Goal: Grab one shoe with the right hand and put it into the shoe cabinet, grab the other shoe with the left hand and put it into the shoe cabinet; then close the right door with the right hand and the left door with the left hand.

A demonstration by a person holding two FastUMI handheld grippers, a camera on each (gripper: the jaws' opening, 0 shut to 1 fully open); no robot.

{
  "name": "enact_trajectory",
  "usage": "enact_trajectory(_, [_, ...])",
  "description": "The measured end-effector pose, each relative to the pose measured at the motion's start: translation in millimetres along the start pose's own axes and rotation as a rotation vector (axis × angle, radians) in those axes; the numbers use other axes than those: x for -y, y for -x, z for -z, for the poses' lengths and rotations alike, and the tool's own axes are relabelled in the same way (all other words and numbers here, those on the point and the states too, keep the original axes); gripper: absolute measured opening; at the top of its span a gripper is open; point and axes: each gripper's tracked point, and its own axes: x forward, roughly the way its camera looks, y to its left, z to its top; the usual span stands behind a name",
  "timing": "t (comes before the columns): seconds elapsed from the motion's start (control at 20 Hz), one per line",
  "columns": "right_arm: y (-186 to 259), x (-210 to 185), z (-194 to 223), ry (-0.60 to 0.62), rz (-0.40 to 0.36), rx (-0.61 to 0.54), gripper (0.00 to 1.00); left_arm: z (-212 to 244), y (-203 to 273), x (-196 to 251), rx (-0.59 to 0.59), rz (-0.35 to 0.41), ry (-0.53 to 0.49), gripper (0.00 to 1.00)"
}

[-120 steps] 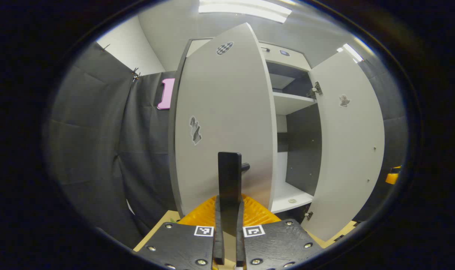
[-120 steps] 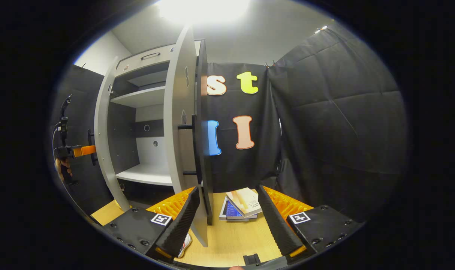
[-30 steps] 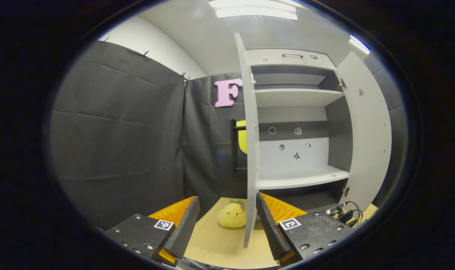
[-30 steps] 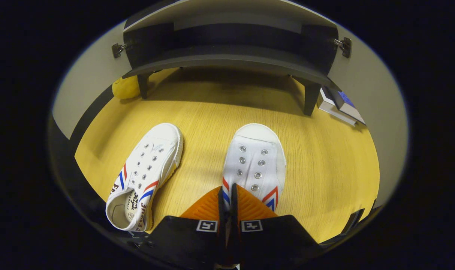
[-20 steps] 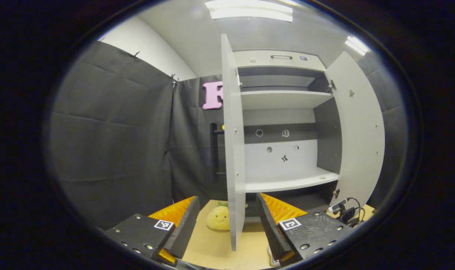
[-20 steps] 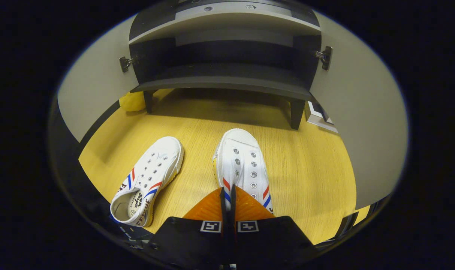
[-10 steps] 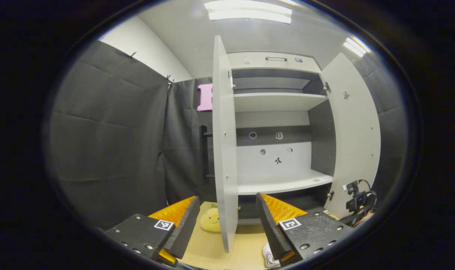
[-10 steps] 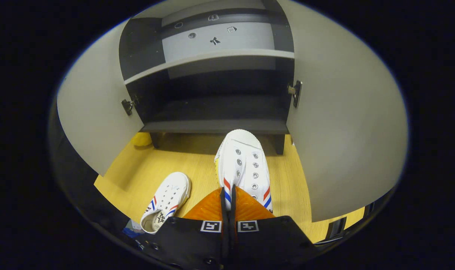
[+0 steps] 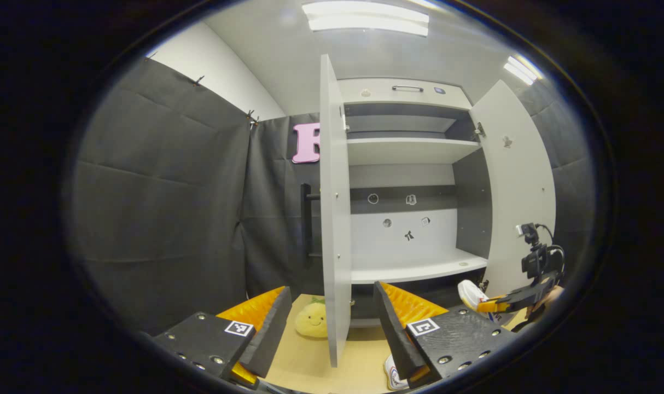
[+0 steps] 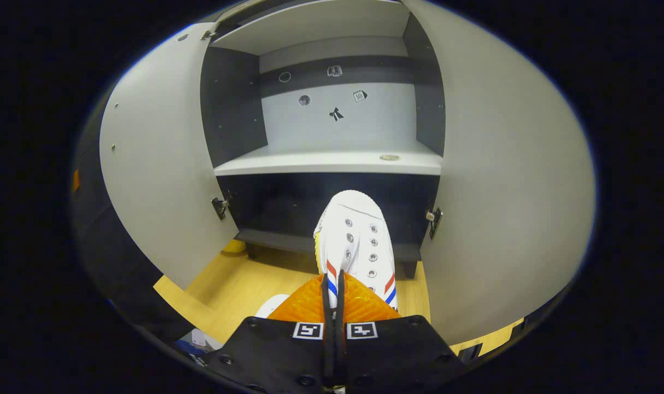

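Now first shoe [image 10: 354, 235] is airborne, right gripper [image 10: 332, 306] pinched tight on its heel, toe facing shoe cabinet [image 10: 332, 158]. Left gripper [image 9: 332, 328] gapes empty. Next: slide it inside, release.

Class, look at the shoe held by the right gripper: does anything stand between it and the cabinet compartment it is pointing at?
Nothing visible does. The right gripper holds the shoe toe-first toward the dark bottom compartment, and both doors stand swung wide to either side.
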Motion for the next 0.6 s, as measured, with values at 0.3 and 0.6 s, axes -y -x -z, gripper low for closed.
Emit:
enact_trajectory(0.3, [2.1, -2.3, -47.6, 0.009, 0.004, 0.085, 0.01, -0.4, 0.6, -9.7, 0.004, -0.039, -0.005, 0.84])
enact_trajectory(0.6, [-9.9, 1.8, -91.2, 0.002, 0.016, 0.147, 0.01, 2.6, 2.1, -16.5, -0.021, -0.076, 0.001, 0.84])
